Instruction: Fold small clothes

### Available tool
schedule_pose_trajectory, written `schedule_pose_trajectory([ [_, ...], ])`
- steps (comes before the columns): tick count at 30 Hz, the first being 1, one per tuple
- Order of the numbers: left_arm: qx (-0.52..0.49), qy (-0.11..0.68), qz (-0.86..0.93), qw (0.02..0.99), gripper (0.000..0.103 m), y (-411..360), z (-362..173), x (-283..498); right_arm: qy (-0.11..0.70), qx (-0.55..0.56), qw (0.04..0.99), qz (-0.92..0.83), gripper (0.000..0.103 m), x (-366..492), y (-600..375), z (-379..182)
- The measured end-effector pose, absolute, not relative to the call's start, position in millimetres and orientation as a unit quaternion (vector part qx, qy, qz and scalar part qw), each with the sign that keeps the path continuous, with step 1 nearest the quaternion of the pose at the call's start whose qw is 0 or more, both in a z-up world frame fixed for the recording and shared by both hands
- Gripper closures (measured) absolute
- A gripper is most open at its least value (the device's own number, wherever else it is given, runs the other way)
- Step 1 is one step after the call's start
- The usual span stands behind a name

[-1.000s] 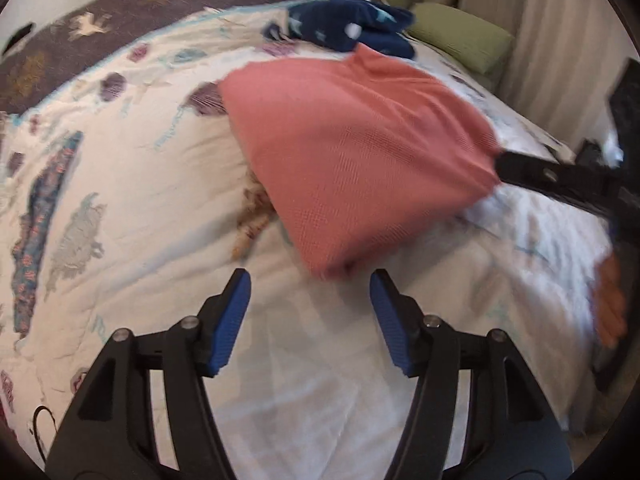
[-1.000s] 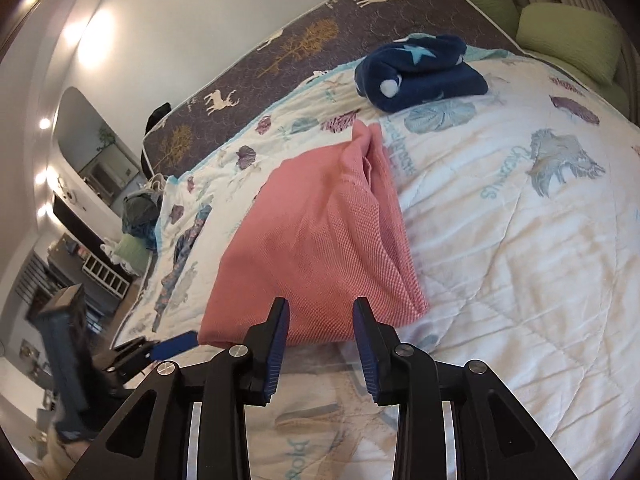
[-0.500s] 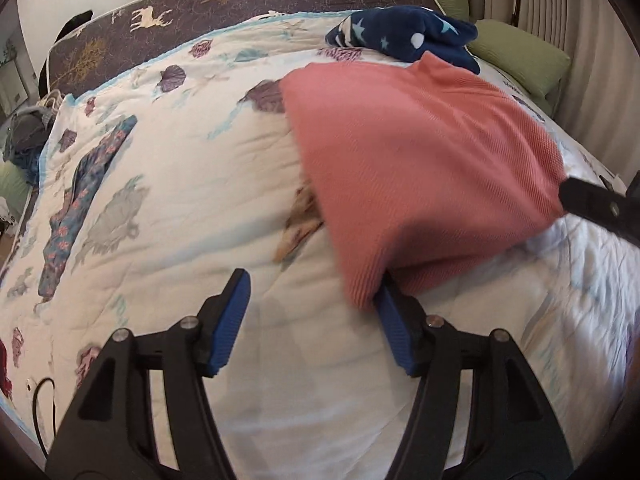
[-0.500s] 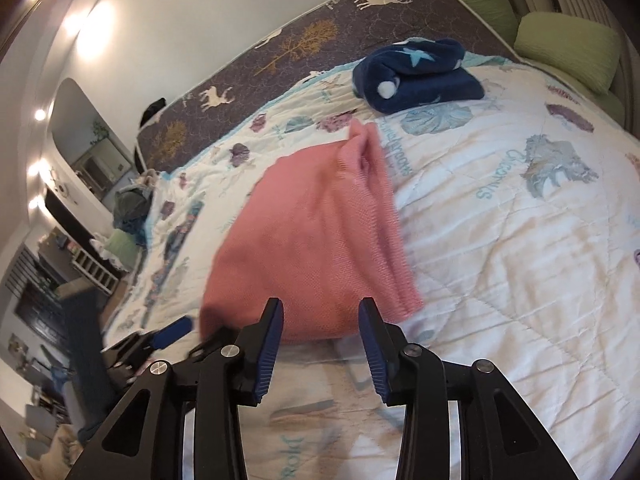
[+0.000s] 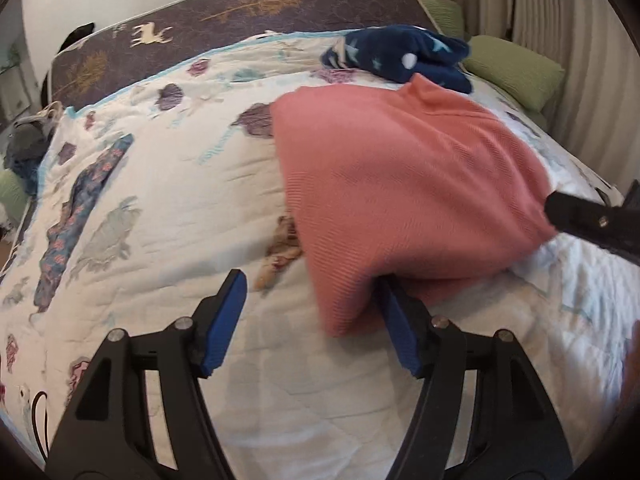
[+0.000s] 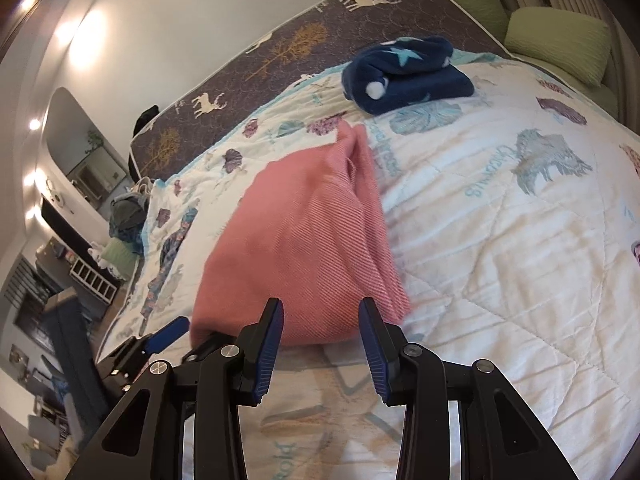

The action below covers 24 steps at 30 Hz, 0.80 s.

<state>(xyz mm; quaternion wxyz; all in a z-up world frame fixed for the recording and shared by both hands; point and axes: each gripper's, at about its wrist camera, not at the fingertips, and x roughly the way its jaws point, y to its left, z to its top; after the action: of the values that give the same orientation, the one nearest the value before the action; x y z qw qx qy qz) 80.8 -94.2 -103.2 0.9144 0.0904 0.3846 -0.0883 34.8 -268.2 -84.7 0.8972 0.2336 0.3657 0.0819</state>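
Observation:
A salmon-pink knit garment (image 5: 400, 184) (image 6: 300, 240) lies folded on the white printed quilt (image 5: 160, 200) (image 6: 500, 260). My left gripper (image 5: 310, 280) is open at its near left corner. That corner drapes over the tip of the right finger and touches its inner pad; the left finger stands apart over bare quilt. My right gripper (image 6: 320, 308) is open at the garment's near edge, with the folded edge just ahead of and between its blue pads. Each view catches the other gripper: the left gripper (image 6: 168, 330) at the garment's left corner, the right gripper (image 5: 592, 220) at its right side.
A navy garment with stars (image 5: 400, 56) (image 6: 404, 76) lies folded at the far end of the quilt. Green pillows (image 5: 516, 72) (image 6: 560, 40) and curtains (image 5: 560, 20) stand beyond it. A heap of clothes (image 6: 128, 216) sits off the bed's left side. The quilt spreads wide to the right.
The left gripper swung in toward the pink garment, so the near corner now rests on its right finger. The right gripper's jaws spread a little wider at the near edge.

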Motion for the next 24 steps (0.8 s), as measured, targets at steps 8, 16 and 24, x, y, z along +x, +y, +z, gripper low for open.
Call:
schedule_pose_trajectory([
  [8,0.032,0.415,-0.095,0.904,0.043,-52.1,-111.3,75.4,0.413,0.274,0.868,-0.009,0.061,51.4,-301.9,-119.5],
  [16,-0.027,0.419,-0.196,0.886,0.049,-55.3,-72.8,63.9,0.341,0.25,0.904,0.058,0.06,52.8,-297.8,-61.1],
  [24,-0.027,0.454,-0.229,0.86,0.076,-103.0,-94.7,129.4,0.397,0.191,0.896,0.061,0.091,126.3,-260.2,-82.6],
])
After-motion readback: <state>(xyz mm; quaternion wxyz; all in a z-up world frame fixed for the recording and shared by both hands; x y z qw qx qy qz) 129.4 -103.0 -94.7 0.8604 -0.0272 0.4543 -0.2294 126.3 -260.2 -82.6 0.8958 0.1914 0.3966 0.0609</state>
